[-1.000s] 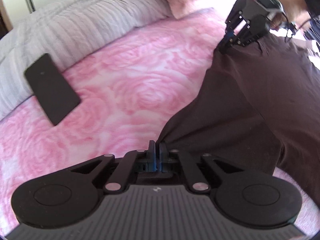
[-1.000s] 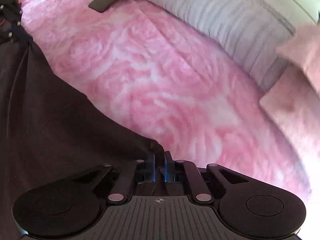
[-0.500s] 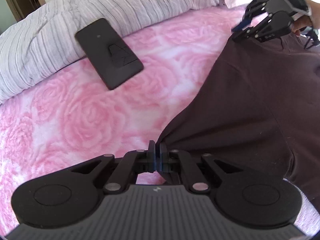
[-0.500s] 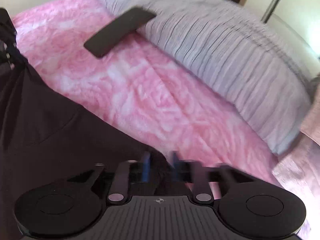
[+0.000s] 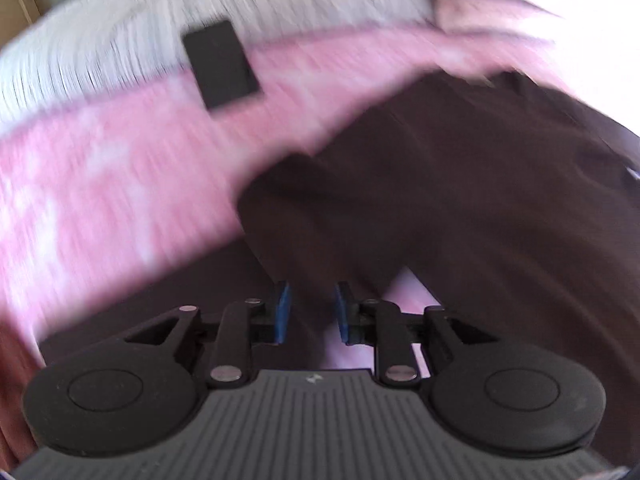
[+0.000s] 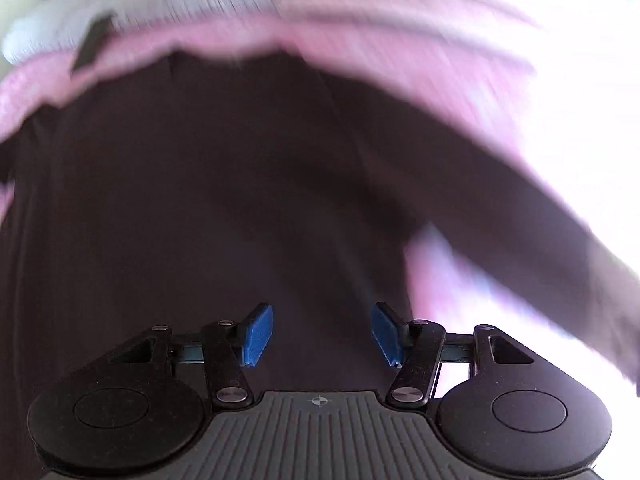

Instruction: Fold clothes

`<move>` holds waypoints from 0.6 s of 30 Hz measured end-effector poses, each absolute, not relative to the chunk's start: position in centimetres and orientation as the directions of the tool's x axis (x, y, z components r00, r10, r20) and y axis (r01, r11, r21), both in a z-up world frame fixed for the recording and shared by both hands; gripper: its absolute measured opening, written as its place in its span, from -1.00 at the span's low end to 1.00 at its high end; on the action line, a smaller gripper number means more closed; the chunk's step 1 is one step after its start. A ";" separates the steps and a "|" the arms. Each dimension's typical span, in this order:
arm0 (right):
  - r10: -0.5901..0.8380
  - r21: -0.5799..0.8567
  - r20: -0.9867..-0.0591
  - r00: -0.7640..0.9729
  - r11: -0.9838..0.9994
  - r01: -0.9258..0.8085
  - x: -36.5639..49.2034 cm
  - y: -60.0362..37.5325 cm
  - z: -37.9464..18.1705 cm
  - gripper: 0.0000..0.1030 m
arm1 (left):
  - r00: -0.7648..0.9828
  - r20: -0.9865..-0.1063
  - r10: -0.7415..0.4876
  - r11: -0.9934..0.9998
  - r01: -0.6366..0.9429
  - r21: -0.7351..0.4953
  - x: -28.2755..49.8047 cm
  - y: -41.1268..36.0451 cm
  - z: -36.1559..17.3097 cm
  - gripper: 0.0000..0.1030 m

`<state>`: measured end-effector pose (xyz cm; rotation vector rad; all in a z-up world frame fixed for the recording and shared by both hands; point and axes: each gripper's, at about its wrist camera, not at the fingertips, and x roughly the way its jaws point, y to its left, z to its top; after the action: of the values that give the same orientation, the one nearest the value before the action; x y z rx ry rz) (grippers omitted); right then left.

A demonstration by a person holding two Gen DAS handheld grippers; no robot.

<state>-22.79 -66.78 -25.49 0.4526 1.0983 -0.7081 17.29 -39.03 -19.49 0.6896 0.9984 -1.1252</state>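
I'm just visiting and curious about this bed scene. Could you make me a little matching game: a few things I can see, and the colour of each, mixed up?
Things:
1. garment
2. bedspread
3. gripper pads
4. ribbed blanket

Colours:
a. blue
b. pale grey
c. dark brown
d. pink with rose pattern

Pairs: 1-c, 2-d, 3-a, 4-b
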 end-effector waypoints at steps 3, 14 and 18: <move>-0.209 0.038 -0.948 0.240 0.674 0.737 -28.0 -62.8 -25.5 0.14 | -0.027 -0.937 -0.348 0.314 0.939 -0.144 11.3 -35.2 -20.3 -0.50; -0.090 0.116 -0.966 0.242 0.686 0.718 -33.5 -57.1 -26.1 0.14 | -0.198 -0.957 -0.212 0.354 0.897 -0.264 -3.8 -26.3 -24.4 -0.23; -0.082 0.119 -0.966 0.244 0.698 0.706 -34.4 -57.6 -25.8 0.14 | -0.204 -0.953 -0.226 0.397 0.874 -0.281 -4.4 -26.0 -24.2 -0.57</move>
<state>-34.38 -57.62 -25.81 0.6196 1.2163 -0.5875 -4.43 -26.03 -24.22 0.6232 1.4285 -1.1263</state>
